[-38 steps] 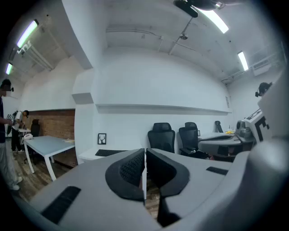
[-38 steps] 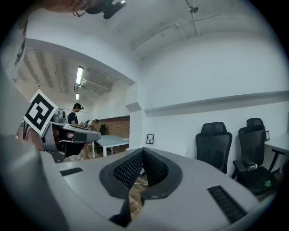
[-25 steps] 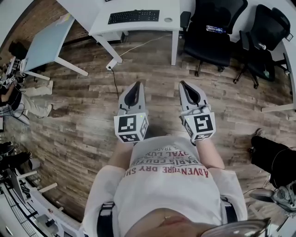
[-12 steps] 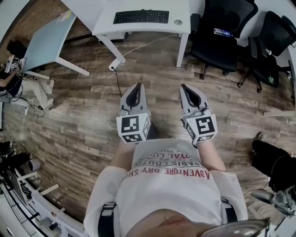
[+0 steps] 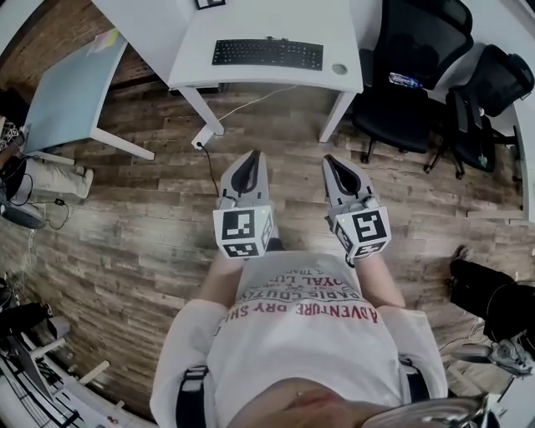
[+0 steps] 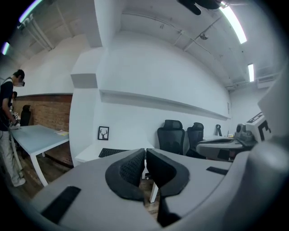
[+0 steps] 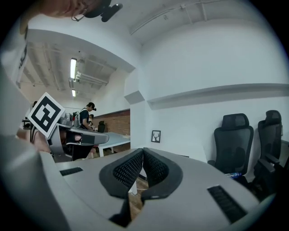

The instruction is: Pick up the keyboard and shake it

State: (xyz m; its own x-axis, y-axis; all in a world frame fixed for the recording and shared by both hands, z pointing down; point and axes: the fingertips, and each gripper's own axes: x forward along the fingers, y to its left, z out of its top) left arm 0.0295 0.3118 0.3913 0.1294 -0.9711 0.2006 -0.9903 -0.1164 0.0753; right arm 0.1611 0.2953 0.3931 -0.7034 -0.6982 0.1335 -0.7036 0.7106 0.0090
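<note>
A black keyboard (image 5: pixel 267 53) lies on a white desk (image 5: pixel 242 25) at the top of the head view; its near end shows as a dark strip (image 6: pixel 113 153) in the left gripper view. My left gripper (image 5: pixel 252 155) and right gripper (image 5: pixel 329 159) are held side by side over the wood floor, well short of the desk, both pointing toward it. Both are shut with nothing between the jaws. In the gripper views the left gripper (image 6: pixel 145 153) and the right gripper (image 7: pixel 142 152) have their dark pads touching.
Black office chairs (image 5: pixel 414 67) stand right of the desk. A pale blue table (image 5: pixel 71 88) is at the left, with a person (image 6: pixel 8 131) beside it. A small framed picture (image 6: pixel 103 133) stands at the desk's back. A cable (image 5: pixel 213 134) runs over the floor.
The desk with the keyboard has come closer and lower in the head view. Both grippers stay shut, held the same way in front of the body.
</note>
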